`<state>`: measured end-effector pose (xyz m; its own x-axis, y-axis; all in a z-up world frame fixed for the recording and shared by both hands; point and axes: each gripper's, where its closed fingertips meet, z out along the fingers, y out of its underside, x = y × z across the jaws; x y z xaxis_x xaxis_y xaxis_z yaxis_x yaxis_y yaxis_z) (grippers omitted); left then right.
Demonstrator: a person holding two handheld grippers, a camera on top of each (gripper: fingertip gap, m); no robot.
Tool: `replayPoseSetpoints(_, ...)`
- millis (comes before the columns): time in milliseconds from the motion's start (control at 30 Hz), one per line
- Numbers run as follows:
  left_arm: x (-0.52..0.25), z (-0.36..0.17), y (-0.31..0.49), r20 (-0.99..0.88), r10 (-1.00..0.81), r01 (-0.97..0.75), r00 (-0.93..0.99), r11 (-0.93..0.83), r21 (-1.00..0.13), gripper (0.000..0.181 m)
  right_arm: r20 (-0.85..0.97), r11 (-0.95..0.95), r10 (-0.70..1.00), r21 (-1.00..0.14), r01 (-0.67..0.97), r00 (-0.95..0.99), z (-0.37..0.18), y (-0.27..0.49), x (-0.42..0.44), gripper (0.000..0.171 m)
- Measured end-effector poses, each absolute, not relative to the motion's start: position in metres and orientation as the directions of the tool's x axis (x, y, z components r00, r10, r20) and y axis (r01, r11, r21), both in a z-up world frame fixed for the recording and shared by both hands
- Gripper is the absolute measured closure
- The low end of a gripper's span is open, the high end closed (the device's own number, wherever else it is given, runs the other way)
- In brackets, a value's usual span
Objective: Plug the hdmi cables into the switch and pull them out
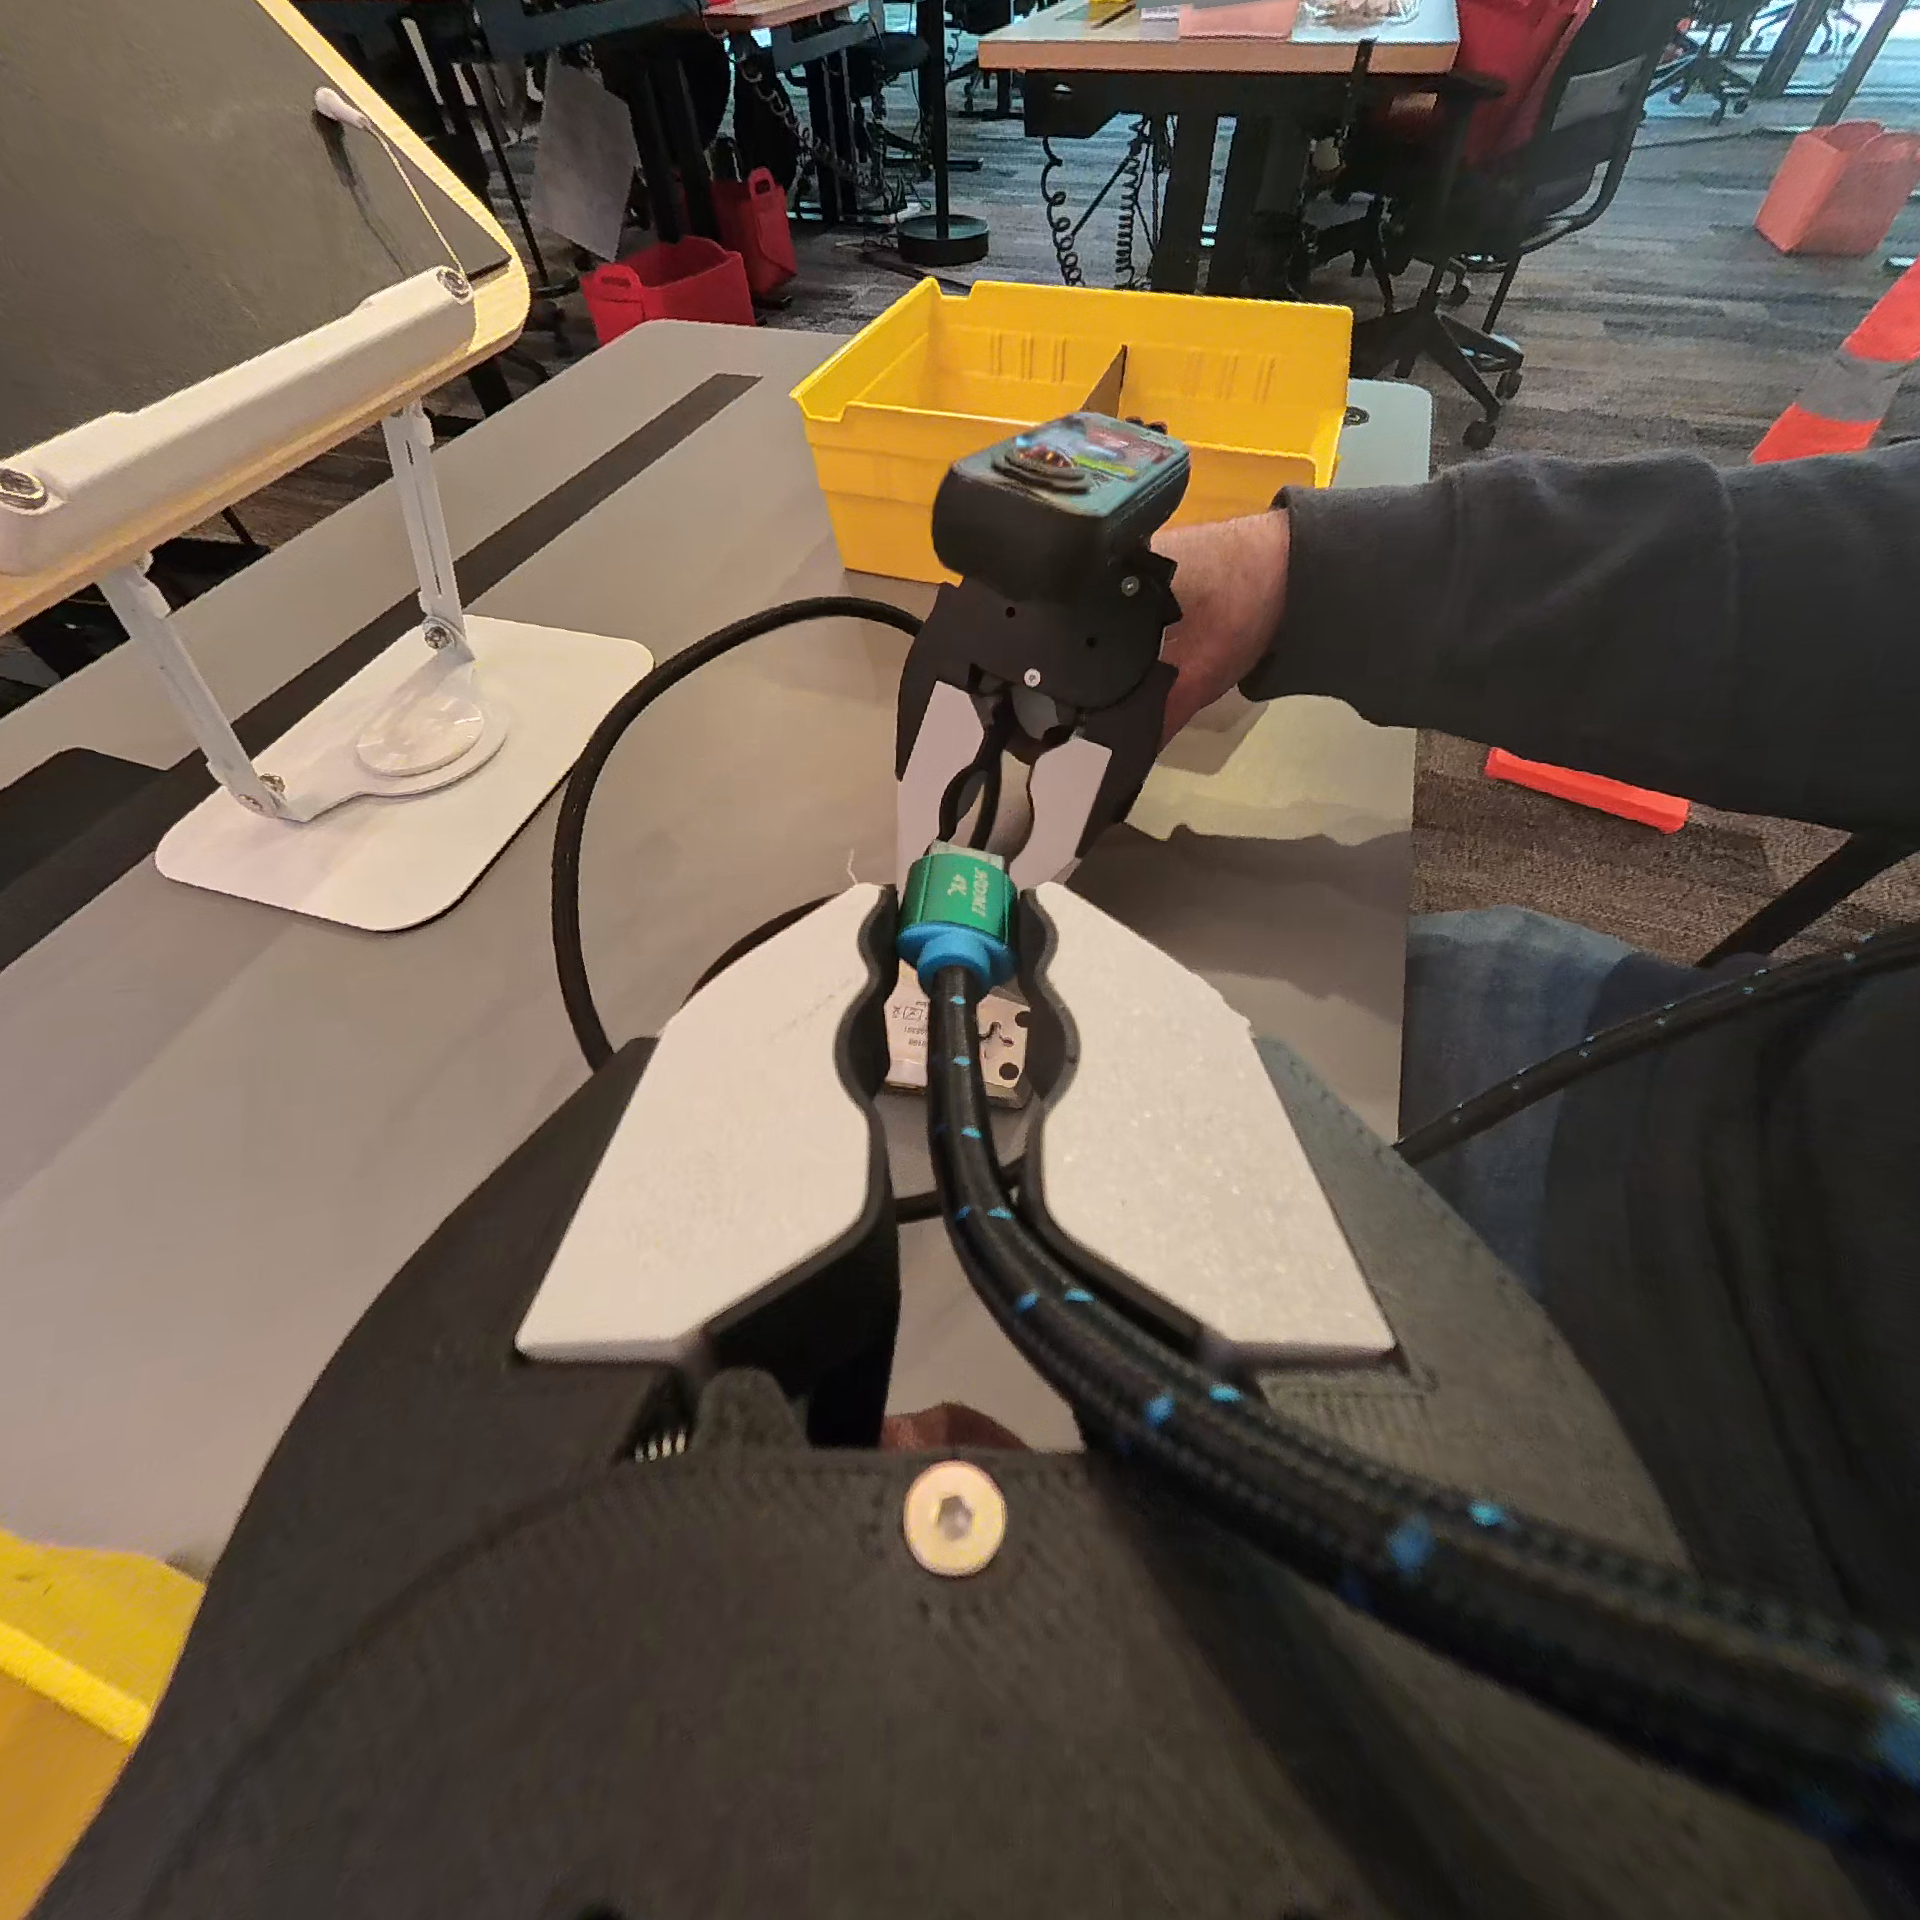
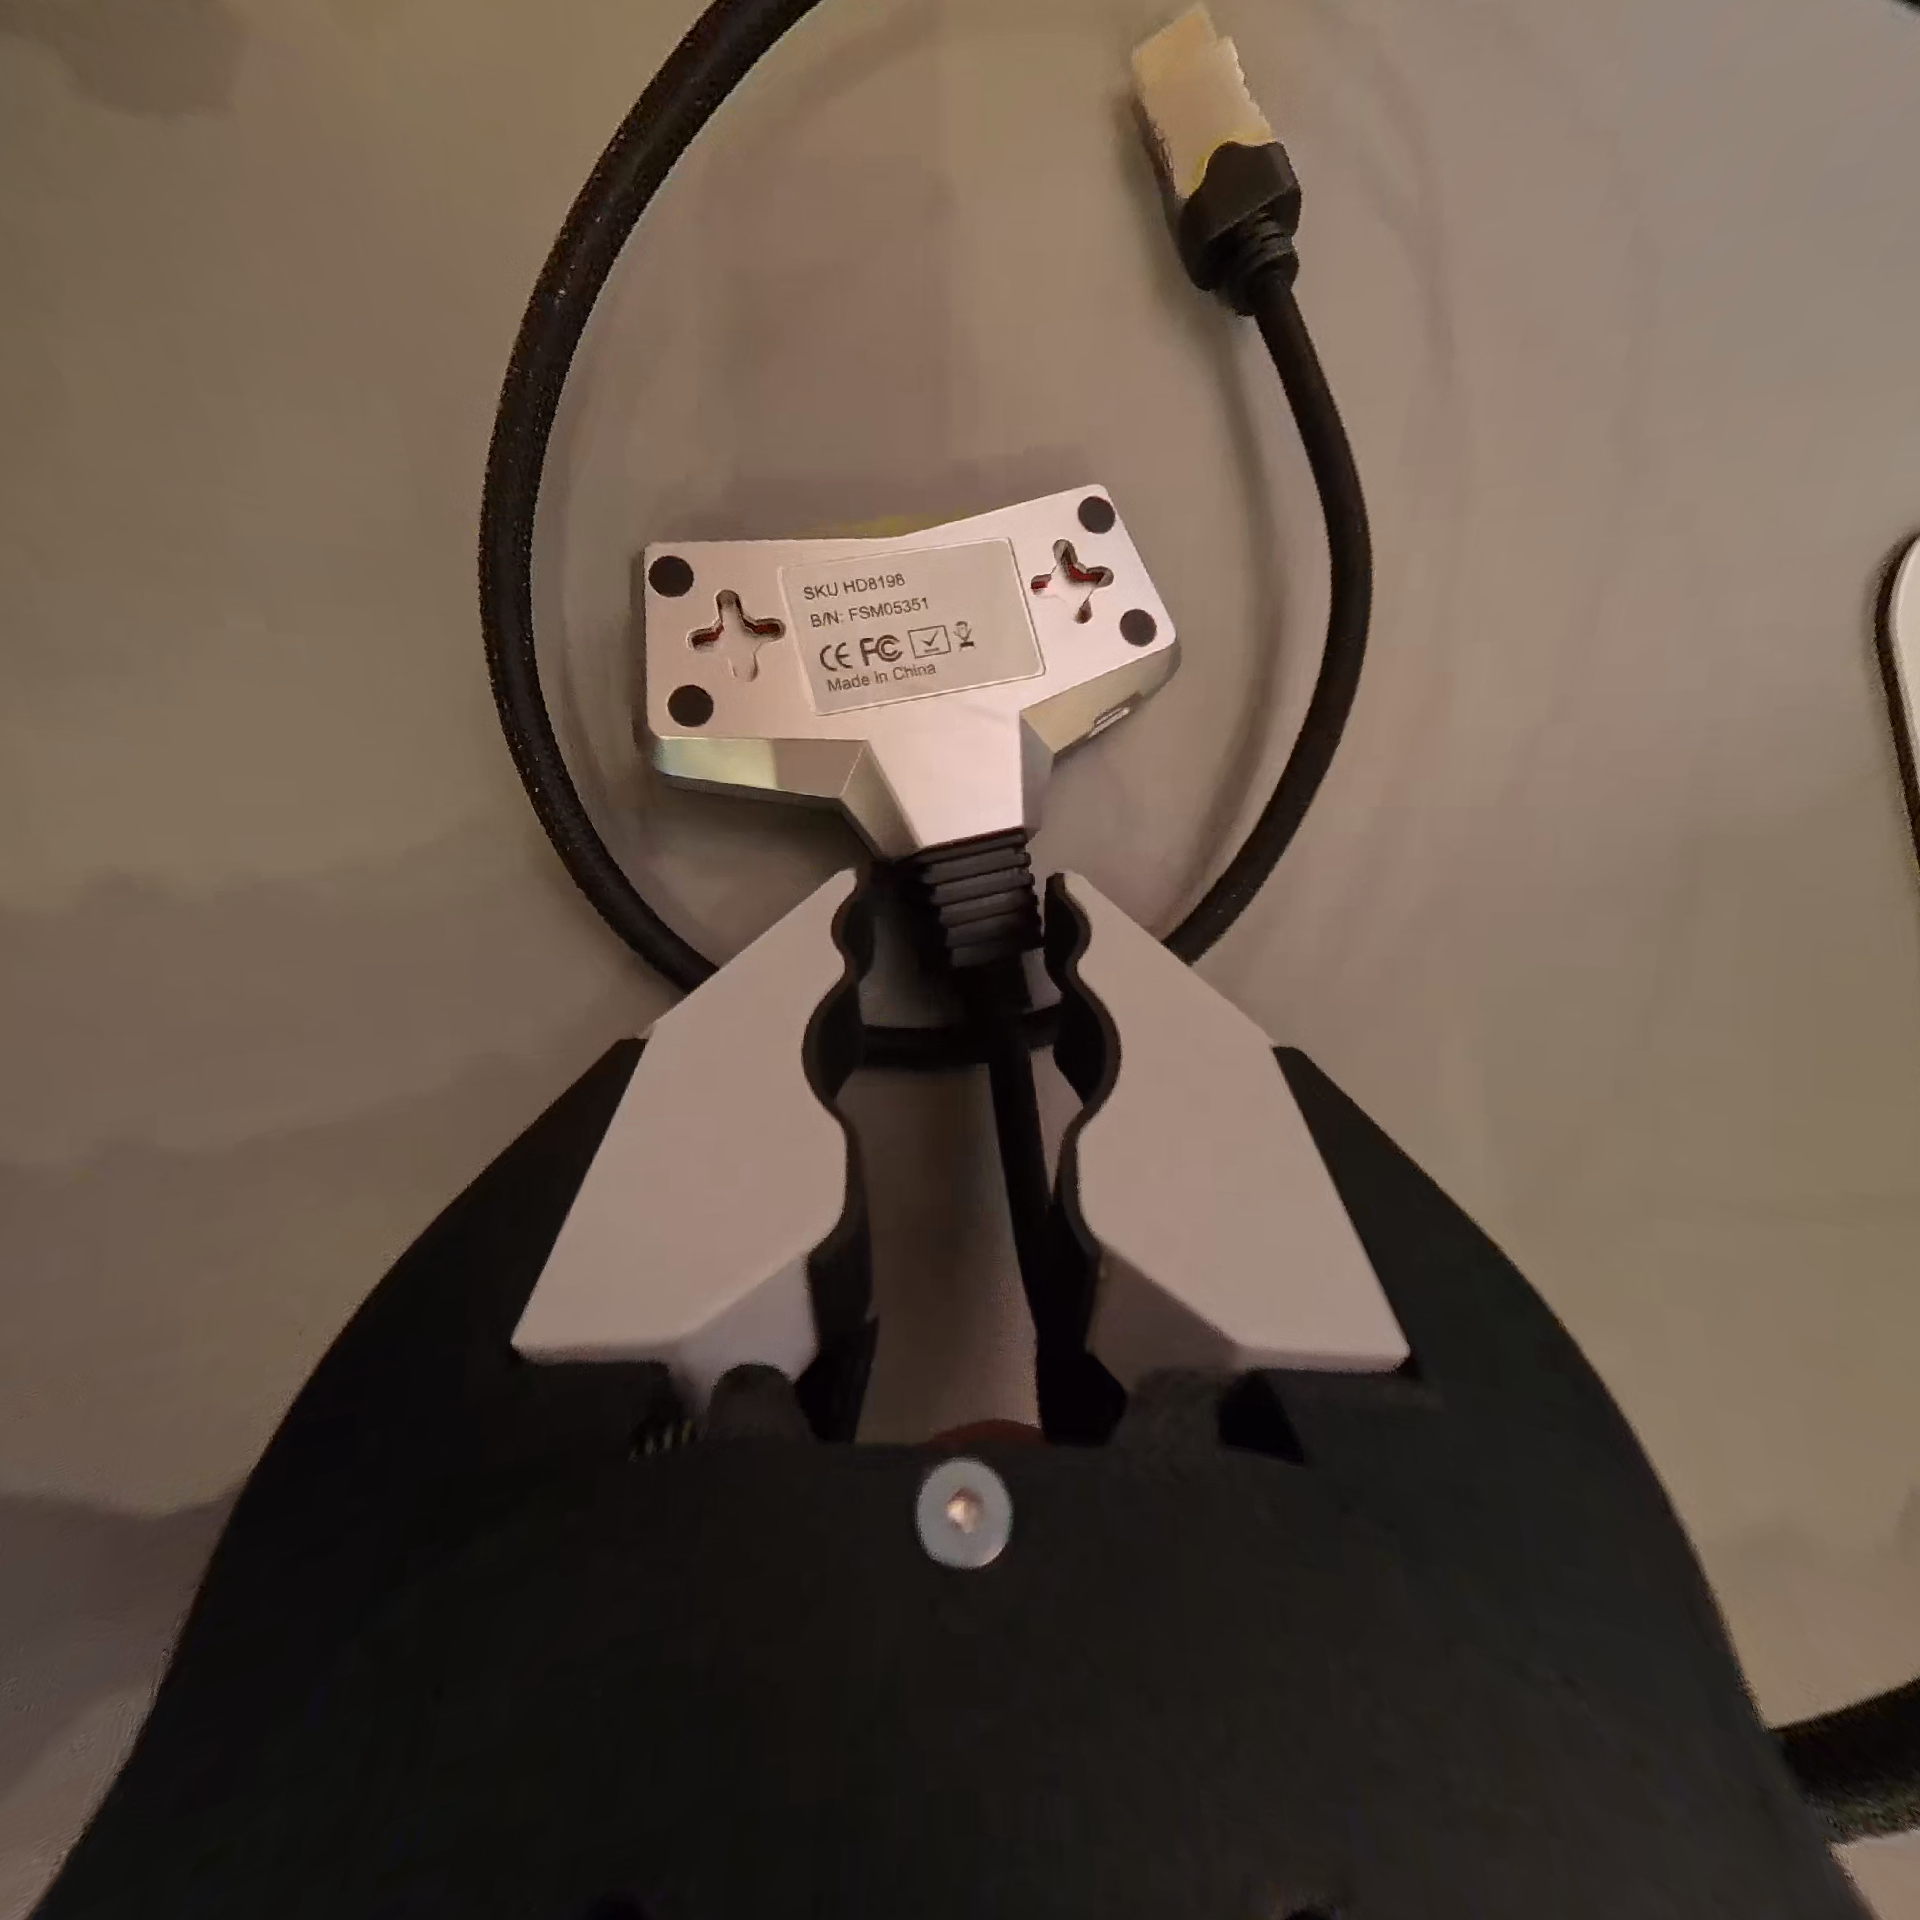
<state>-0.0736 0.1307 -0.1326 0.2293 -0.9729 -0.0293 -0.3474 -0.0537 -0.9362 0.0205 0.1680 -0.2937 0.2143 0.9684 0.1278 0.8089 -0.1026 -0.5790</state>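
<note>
1. Nearest my left wrist camera is my left gripper (image 1: 956, 914), its pale fingers (image 1: 727, 1164) closed narrowly on the green HDMI plug (image 1: 958, 896) with a blue collar.
2. That plug's black braided cable with blue flecks (image 1: 1143, 1340) runs back between the fingers and out toward 4 o'clock.
3. Just under the plug, between my fingers, shows part of the silver switch (image 1: 1006, 1055); whether the plug is seated in it I cannot tell.
4. At 10 o'clock a white stand (image 1: 405, 769) rests on the grey surface (image 1: 260, 1091), carrying a tilted board.
5. A black cable loop (image 1: 623, 727) curves across the surface from 11 o'clock toward the switch.
6. At 12 o'clock my right gripper (image 1: 982, 868) points down toward me, tips just beyond the green plug, with a yellow bin (image 1: 1070, 343) behind it.
7. In the right wrist view my right gripper (image 2: 951, 894) is closed narrowly on the ribbed black strain relief (image 2: 971, 883) at the switch's (image 2: 904, 665) neck, so I am holding the switch by its tail.
8. The switch faces me with its underside, a pale label in the middle and cross-shaped slots at either end.
9. At 1 o'clock a loose HDMI connector (image 2: 1205, 114) with a black boot lies on the surface (image 2: 260, 520), its cable (image 2: 1335, 499) bending down behind the switch.
</note>
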Motion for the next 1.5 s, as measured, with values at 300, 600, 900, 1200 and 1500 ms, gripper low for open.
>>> replayPoseSetpoints(300, -0.073, -0.133, 0.13, -0.035, -0.973, -0.352, 0.229, -0.05, -0.935, 0.16, 0.115, -0.096, 0.974, -0.567, 0.818, 0.194, -0.293, 0.163, 0.012, 0.149)
replayPoseSetpoints(600, -0.076, -0.134, 0.133, -0.036, -0.971, -0.354, 0.236, -0.051, -0.934, 0.16, -0.18, -0.316, 0.947, -0.671, 0.67, 0.267, -0.271, 0.152, 0.009, 0.15)
replayPoseSetpoints(900, -0.074, -0.135, 0.132, -0.039, -0.972, -0.359, 0.233, -0.048, -0.932, 0.16, -0.304, -0.405, 0.914, -0.616, 0.675, 0.27, -0.275, 0.14, 0.012, 0.15)
replayPoseSetpoints(1200, -0.075, -0.134, 0.132, -0.037, -0.972, -0.356, 0.233, -0.049, -0.933, 0.16, -0.623, -0.608, 0.759, -0.576, 0.546, 0.187, -0.252, 0.115, -0.001, 0.149)
replayPoseSetpoints(1500, -0.074, -0.134, 0.131, -0.034, -0.972, -0.354, 0.231, -0.052, -0.934, 0.16, -0.745, -0.743, 0.616, -0.439, 0.506, 0.257, -0.266, 0.116, 0.008, 0.149)
